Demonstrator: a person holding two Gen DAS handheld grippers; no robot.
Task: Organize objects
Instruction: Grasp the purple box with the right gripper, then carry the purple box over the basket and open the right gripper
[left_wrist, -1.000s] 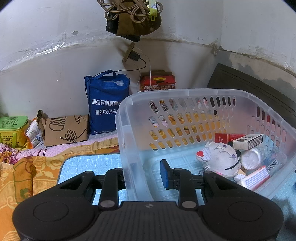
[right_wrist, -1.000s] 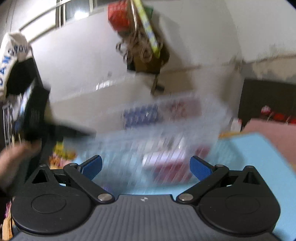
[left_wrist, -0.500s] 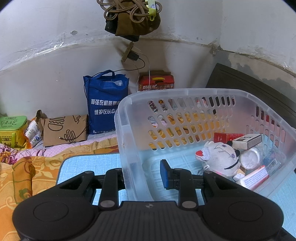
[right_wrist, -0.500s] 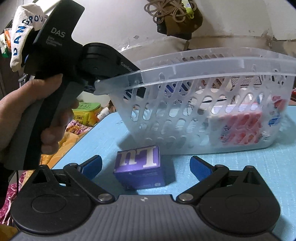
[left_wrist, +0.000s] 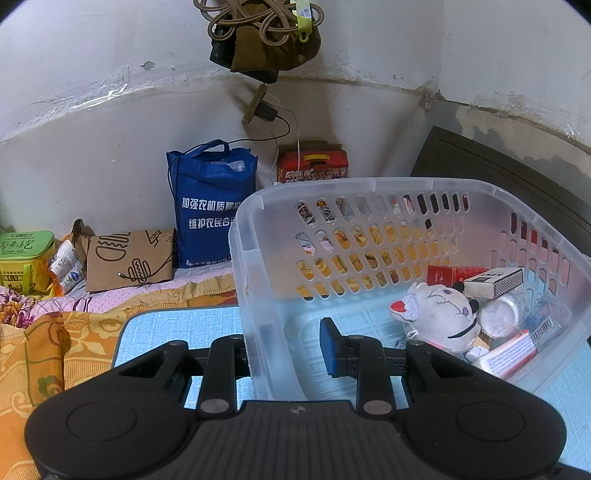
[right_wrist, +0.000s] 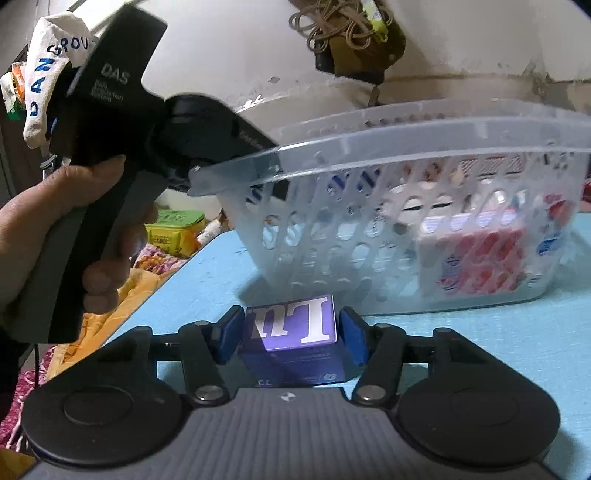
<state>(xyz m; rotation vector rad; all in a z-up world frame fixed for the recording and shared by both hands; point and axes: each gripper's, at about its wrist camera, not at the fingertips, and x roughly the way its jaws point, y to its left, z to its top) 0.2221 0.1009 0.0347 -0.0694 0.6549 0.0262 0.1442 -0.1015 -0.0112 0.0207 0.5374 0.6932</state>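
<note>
A clear plastic basket stands on a light blue mat. My left gripper is shut on the basket's near wall, one finger inside and one outside. Inside lie a white plush toy, a red box, a matchbox and tubes. In the right wrist view my right gripper is shut on a purple box with white letters, on the mat just before the basket. The left gripper's handle shows there in a hand.
A blue tote bag, a brown paper bag, a green box and a red carton stand against the wall behind. Orange patterned cloth lies left of the mat. A cord bundle hangs above.
My right gripper moved down and forward to the purple box and its fingers closed on it. My left gripper kept its hold on the basket wall.
</note>
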